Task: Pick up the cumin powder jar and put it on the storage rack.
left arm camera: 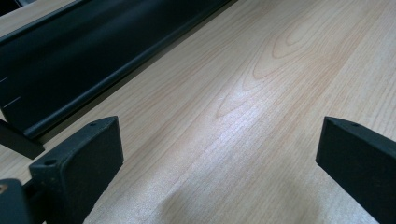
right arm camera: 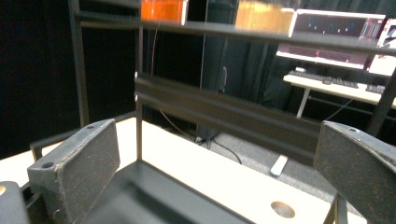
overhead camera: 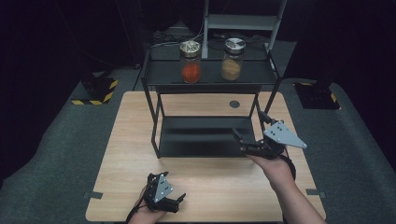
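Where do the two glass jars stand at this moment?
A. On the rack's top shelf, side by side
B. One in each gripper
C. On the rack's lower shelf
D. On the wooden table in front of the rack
A: the jar with red contents and the jar with tan contents both stand upright on the black rack's top shelf, apart from each other.

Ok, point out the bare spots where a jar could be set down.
Free: the rack's lower shelf, the table strip between rack and grippers, and the top shelf's left end. Crowded: the top shelf's middle, where the red-filled jar and brown-filled jar stand.
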